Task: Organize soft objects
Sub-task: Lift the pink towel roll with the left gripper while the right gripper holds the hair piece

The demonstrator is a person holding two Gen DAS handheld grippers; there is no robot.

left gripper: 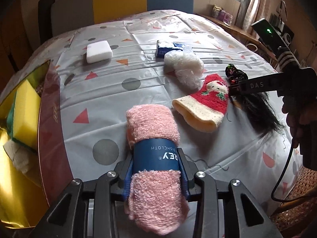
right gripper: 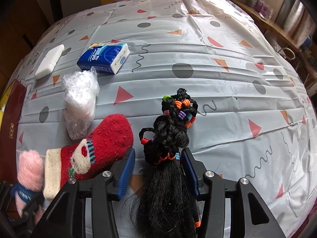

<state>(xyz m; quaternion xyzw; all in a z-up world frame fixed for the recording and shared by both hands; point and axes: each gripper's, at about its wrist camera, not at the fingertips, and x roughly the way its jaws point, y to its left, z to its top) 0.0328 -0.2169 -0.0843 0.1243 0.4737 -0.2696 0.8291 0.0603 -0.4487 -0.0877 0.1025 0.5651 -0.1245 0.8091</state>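
1. Pink dishcloth roll, banded in blue paper: it lies between the pads of my left gripper, which press on the band from both sides, so I count it as gripped; its far end rests on the surface.
2. Box, dark red and open, just left of the roll: it already contains a yellow sponge. I judge it to be the collecting place.
3. Red sock: just right of the roll, flat on the surface.
4. Black braided hairpiece, beyond the sock from the roll: it lies between the pads of my right gripper, whose jaws stand apart with a clear gap on the left, so it is not clamped.
5. Crumpled plastic bag, tissue pack and white sponge block: farther from the roll, all loose.
6. Step in hand, as I judge it: carrying the roll to the box. The next move calls for a lift clear of the box wall, then a release inside.
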